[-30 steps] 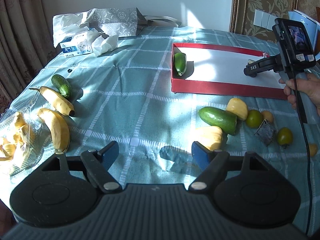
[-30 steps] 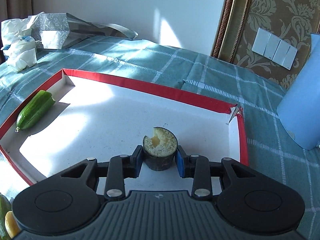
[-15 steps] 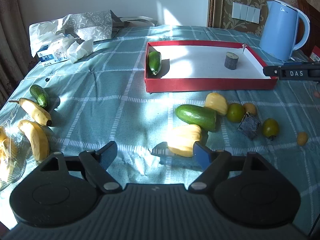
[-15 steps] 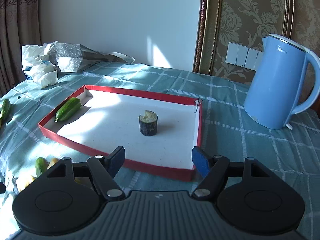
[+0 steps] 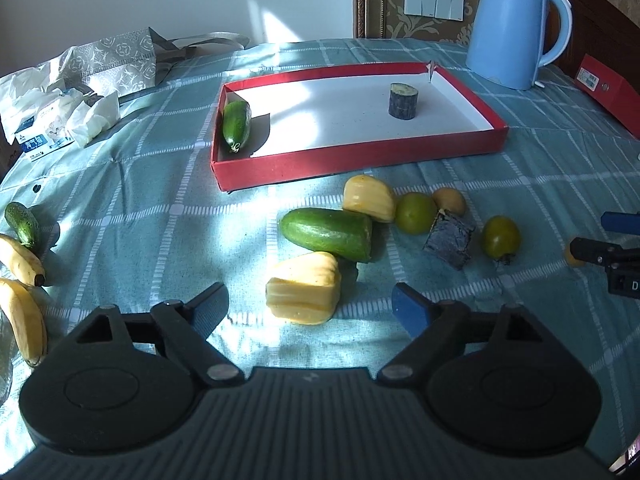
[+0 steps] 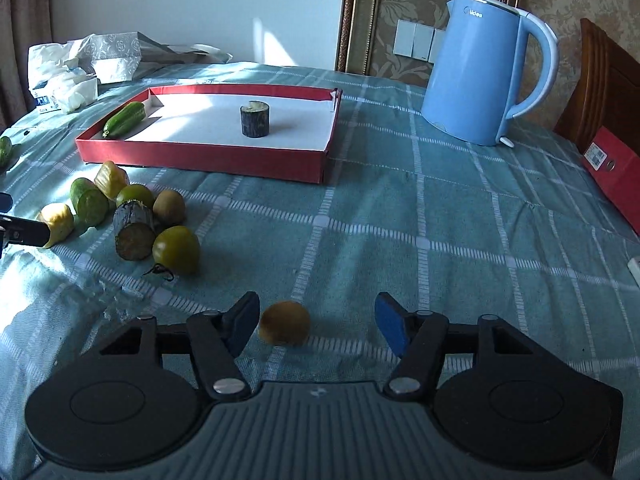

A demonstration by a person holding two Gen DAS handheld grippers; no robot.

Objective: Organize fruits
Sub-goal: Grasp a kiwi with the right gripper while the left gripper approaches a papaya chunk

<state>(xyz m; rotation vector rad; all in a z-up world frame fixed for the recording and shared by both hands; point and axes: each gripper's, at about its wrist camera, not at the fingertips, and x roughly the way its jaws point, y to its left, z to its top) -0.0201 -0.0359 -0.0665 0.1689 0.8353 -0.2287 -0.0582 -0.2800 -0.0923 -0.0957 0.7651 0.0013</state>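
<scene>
Fruits are spread over a green checked tablecloth (image 5: 132, 184), most of them in a loose cluster near the red tray (image 5: 360, 156). Inside the tray, a small cucumber (image 5: 237, 123) is seen lying against the left wall, and a dark stump-like piece (image 5: 403, 100) is seen standing upright toward the far right corner. In front of the tray, a large cucumber (image 5: 326, 234) lies touching a yellow ridged fruit (image 5: 370, 199); beside these are a green round fruit (image 5: 416, 213), a small brown fruit (image 5: 450, 201), a second dark stump piece (image 5: 450, 238) on its side, and a green tomato (image 5: 501, 237). Another yellow ridged fruit (image 5: 304, 288) lies nearest the left gripper (image 5: 310, 304), whose jaws have just been opening and are spread wide; the fruit sits between the pads without being touched by either. At the far left edge, two bananas (image 5: 22, 316) and a short cucumber (image 5: 22, 224) are found. The right gripper (image 6: 316, 322) is held low over the cloth with its jaws parted, having just been closing; a small brown kiwi-like fruit (image 6: 284, 322) lies between them, close to the left pad, though contact cannot be told. A blue kettle (image 6: 484, 68) stands to the right beyond the tray, and crumpled tissues and a patterned bag (image 5: 116, 58) lie at the far left.
</scene>
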